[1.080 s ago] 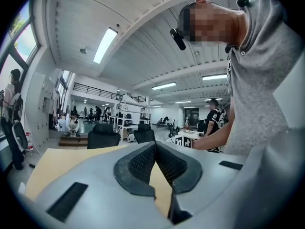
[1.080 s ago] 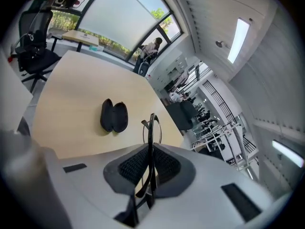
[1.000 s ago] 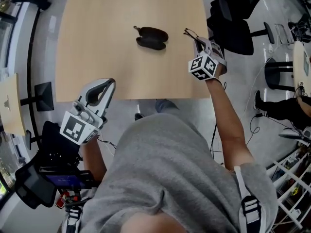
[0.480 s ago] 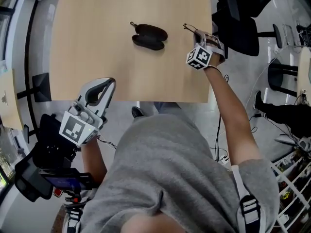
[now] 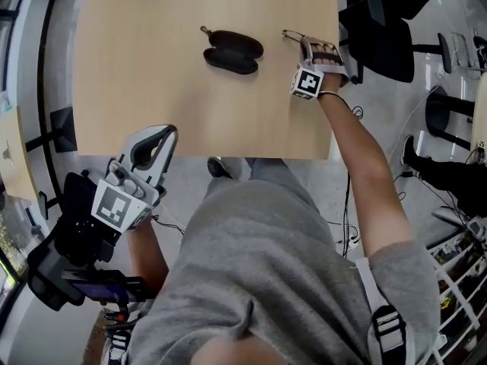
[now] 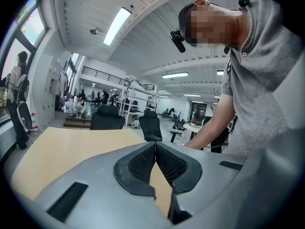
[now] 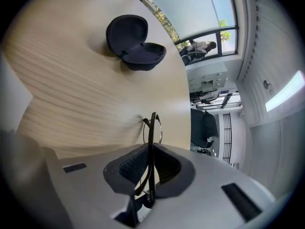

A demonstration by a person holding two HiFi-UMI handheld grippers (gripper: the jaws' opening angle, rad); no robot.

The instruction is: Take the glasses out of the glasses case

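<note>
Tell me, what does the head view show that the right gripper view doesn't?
Only the head view shows the left tool, held by the near edge of the table, and the person's grey shirt. Only the right gripper view shows, close up, the right tool with its jaws shut on the thin frame of the glasses, and windows beyond the table. Both show the open, dark glasses case lying on the wooden table, with the glasses out of it.
</note>
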